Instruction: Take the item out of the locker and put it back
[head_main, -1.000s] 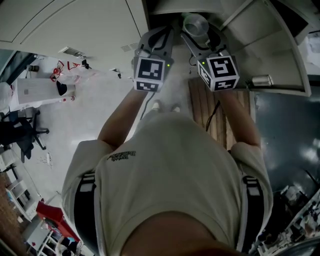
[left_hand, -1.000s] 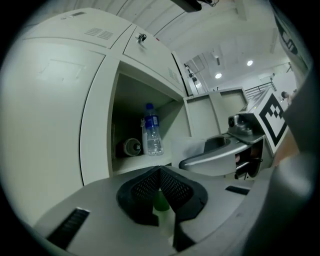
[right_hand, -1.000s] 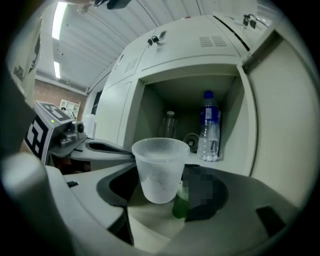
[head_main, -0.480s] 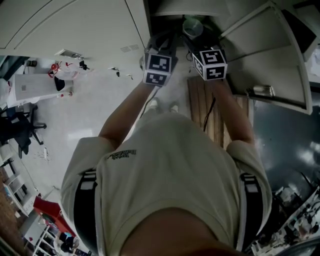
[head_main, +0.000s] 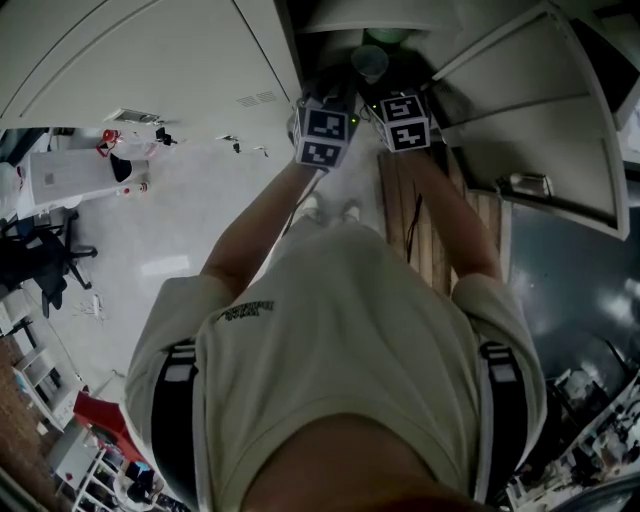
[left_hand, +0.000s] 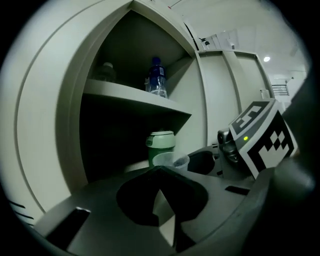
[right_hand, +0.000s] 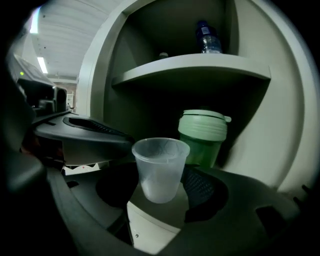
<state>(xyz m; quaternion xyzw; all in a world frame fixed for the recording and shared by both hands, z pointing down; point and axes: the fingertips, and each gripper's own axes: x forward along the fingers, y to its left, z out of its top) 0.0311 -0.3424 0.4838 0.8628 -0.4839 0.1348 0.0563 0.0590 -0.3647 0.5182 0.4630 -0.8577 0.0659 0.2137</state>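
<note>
A clear plastic cup stands upright between the jaws of my right gripper, which is shut on its lower half. In the head view the cup sits at the mouth of the open locker, just in front of a green lidded tumbler. That tumbler stands on the locker's lower level, right behind the cup. My left gripper hovers beside the right one, jaws closed to a point and holding nothing. From the left gripper view the cup and the tumbler show just past the tips.
A shelf crosses the locker above the tumbler, and a blue-capped bottle stands on it. The locker door hangs open at the right. Wooden boards lie on the floor below.
Both grippers have moved forward toward the locker opening. The right one has carried the cup up to the tumbler.
</note>
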